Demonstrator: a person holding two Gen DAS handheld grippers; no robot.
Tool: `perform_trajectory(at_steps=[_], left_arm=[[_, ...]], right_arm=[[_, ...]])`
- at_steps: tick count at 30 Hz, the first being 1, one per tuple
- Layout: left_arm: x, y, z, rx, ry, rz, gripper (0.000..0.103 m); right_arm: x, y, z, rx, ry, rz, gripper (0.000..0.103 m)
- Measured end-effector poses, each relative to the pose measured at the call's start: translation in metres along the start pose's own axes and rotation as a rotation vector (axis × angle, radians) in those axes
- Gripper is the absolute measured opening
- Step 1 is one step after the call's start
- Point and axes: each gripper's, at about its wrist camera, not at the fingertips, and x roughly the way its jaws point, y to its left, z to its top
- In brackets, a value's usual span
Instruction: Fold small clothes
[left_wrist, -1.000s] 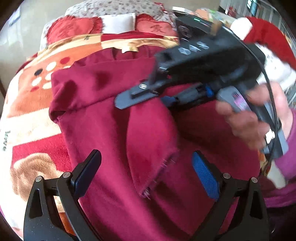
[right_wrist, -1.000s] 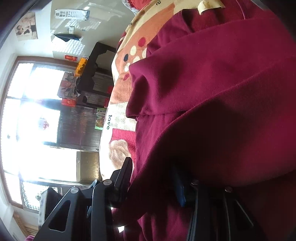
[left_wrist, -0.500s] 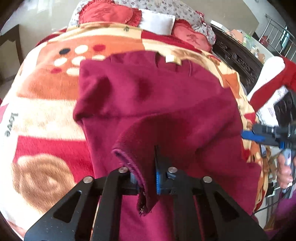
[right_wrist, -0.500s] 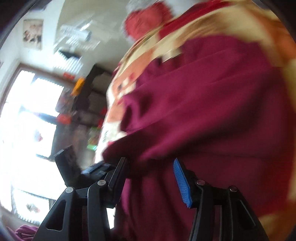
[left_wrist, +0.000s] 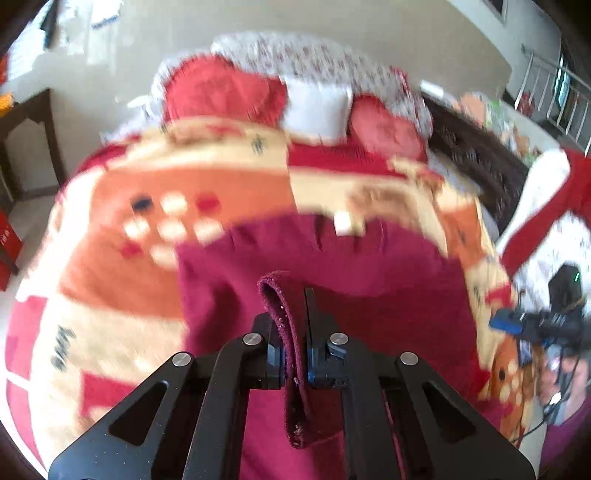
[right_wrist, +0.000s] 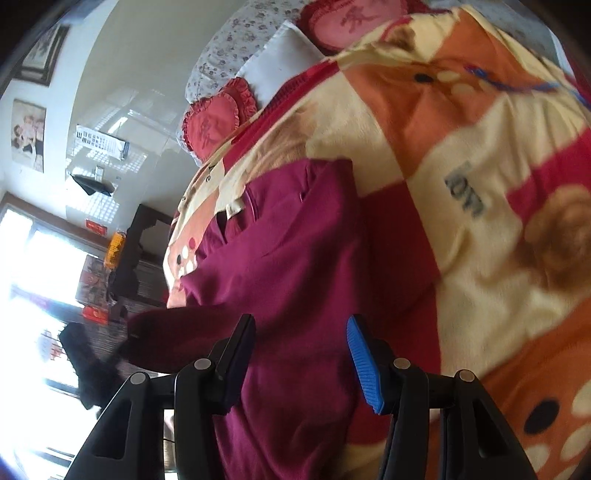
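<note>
A dark red garment (left_wrist: 388, 280) lies on a patterned blanket (left_wrist: 122, 258) on a bed. My left gripper (left_wrist: 295, 314) is shut on a folded hem of the garment and holds it raised above the rest of the cloth. In the right wrist view the same garment (right_wrist: 295, 266) lies spread, with a white label near its collar. My right gripper (right_wrist: 301, 347) is open and empty, above the garment's lower part. The right gripper also shows in the left wrist view (left_wrist: 535, 325) at the right edge, off the garment.
Red heart cushions (left_wrist: 221, 92) and a white pillow (left_wrist: 317, 107) lie at the bed's head. A dark wooden bed frame (left_wrist: 472, 158) runs along the right. A red and white cloth (left_wrist: 546, 206) lies at far right. A window (right_wrist: 33, 280) and dark furniture stand beyond the left side.
My left gripper closed on the garment's hem and has lifted it up and toward the collar. My right gripper let go of the cloth and drew away to the right.
</note>
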Motion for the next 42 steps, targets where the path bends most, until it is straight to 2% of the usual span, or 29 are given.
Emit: perform_trajectory(at_steps=[2, 3, 6, 10, 13, 14, 15, 17, 18, 20, 22, 25, 27, 28, 30, 31, 34, 36, 38, 39, 40, 41, 42], left_arm=[[-0.006, 0.009, 0.015, -0.020, -0.043, 0.011, 0.006], [-0.004, 0.013, 0.020, -0.024, -0.046, 0.030, 0.006], [0.019, 0.024, 0.020, -0.045, 0.010, 0.039, 0.006], [0.052, 0.029, 0.003, -0.057, 0.085, 0.058, 0.006], [0.057, 0.031, -0.002, -0.069, 0.096, 0.054, 0.006], [0.058, 0.031, -0.001, -0.070, 0.094, 0.056, 0.006], [0.058, 0.031, 0.000, -0.070, 0.092, 0.053, 0.006], [0.057, 0.030, 0.005, -0.067, 0.082, 0.038, 0.006], [0.058, 0.030, 0.008, -0.066, 0.076, 0.027, 0.006], [0.064, 0.030, 0.007, -0.063, 0.081, 0.033, 0.006], [0.084, 0.029, 0.000, -0.032, 0.133, 0.079, 0.007], [0.118, 0.039, -0.018, -0.068, 0.246, 0.122, 0.011], [0.123, 0.044, -0.023, -0.085, 0.254, 0.124, 0.013], [0.120, 0.045, -0.024, -0.092, 0.247, 0.118, 0.013], [0.115, 0.045, -0.023, -0.090, 0.239, 0.119, 0.018], [0.111, 0.043, -0.020, -0.081, 0.234, 0.123, 0.020], [0.102, 0.038, -0.017, -0.054, 0.193, 0.137, 0.037], [0.099, 0.037, -0.018, -0.055, 0.159, 0.162, 0.057], [0.103, 0.038, -0.022, -0.067, 0.153, 0.189, 0.060], [0.106, 0.040, -0.024, -0.068, 0.165, 0.205, 0.060], [0.110, 0.042, -0.025, -0.067, 0.179, 0.228, 0.060], [0.110, 0.045, -0.027, -0.072, 0.190, 0.253, 0.060], [0.106, 0.048, -0.028, -0.080, 0.187, 0.255, 0.060]], right_arm=[[0.001, 0.002, 0.009, -0.017, -0.035, -0.026, 0.054], [0.003, 0.004, 0.016, -0.032, -0.068, -0.045, 0.061], [0.016, 0.005, 0.031, -0.055, -0.104, -0.067, 0.067], [0.051, 0.012, 0.048, -0.100, -0.060, -0.111, 0.067], [0.074, 0.013, 0.054, -0.139, -0.018, -0.133, 0.066], [0.079, 0.013, 0.055, -0.141, -0.004, -0.129, 0.052], [0.083, 0.014, 0.056, -0.156, 0.009, -0.119, 0.030], [0.081, 0.025, 0.056, -0.269, -0.022, -0.214, 0.012], [0.076, 0.029, 0.057, -0.313, -0.046, -0.238, 0.009], [0.058, 0.030, 0.063, -0.345, -0.112, -0.252, 0.008], [0.050, 0.021, 0.069, -0.323, -0.140, -0.265, 0.008], [0.068, -0.007, 0.075, -0.258, -0.107, -0.314, 0.008], [0.073, -0.018, 0.073, -0.210, -0.099, -0.296, 0.009], [0.066, -0.023, 0.072, -0.171, -0.120, -0.272, 0.013], [0.053, -0.021, 0.069, -0.140, -0.146, -0.264, 0.038], [0.043, -0.015, 0.065, -0.146, -0.153, -0.265, 0.040], [0.030, 0.007, 0.047, -0.238, -0.110, -0.234, 0.040], [0.033, 0.024, 0.030, -0.333, -0.064, -0.241, 0.040], [0.044, 0.030, 0.013, -0.418, -0.020, -0.299, 0.039], [0.051, 0.029, 0.008, -0.458, -0.009, -0.361, 0.034], [0.062, 0.020, 0.003, -0.493, 0.003, -0.499, 0.034], [0.066, 0.009, 0.003, -0.480, 0.010, -0.570, 0.034], [0.063, -0.001, 0.005, -0.435, 0.009, -0.557, 0.034]])
